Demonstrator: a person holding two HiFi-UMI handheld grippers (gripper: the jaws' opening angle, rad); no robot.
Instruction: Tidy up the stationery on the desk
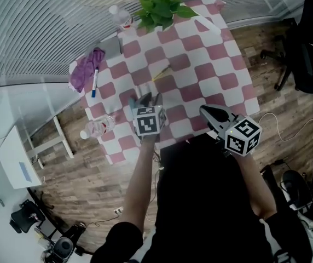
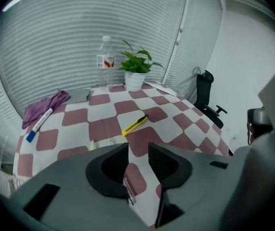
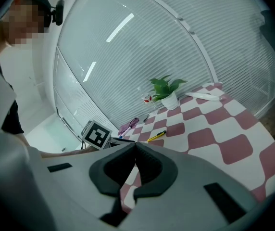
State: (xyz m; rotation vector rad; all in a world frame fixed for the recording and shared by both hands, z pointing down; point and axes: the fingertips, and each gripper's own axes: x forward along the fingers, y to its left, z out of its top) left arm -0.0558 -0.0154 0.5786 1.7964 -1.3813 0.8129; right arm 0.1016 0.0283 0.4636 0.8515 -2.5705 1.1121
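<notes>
- Head view shows the left gripper (image 1: 147, 98) over the near middle of the checked table (image 1: 211, 64). In the left gripper view its jaws stand clearly apart, with only tablecloth showing in the gap; it holds and touches nothing.
- The right gripper (image 1: 206, 111) hangs over the near right edge of the table. In the right gripper view its jaws are pressed together at the tips, with nothing between them.
- Counted from left to right:
  - one purple cloth (image 1: 85, 70)
  - one marker (image 1: 94, 84)
  - two clear bottles, one lying down (image 1: 97, 127) at the table's left edge and one upright (image 1: 121, 16) at the far side
  - one grey flat item (image 1: 110, 47)
  - one utility knife (image 1: 161, 73)
  - one potted plant (image 1: 157, 4)
  - one white object (image 1: 206, 23) at the far right corner
  - one black office chair (image 1: 304, 43) on the floor to the right
- The marker has a white barrel and a blue cap and lies against the cloth near the left edge.
- The utility knife is slim, yellow with a dark tip. It lies slantwise near the middle of the table, just beyond the left gripper and apart from it.
</notes>
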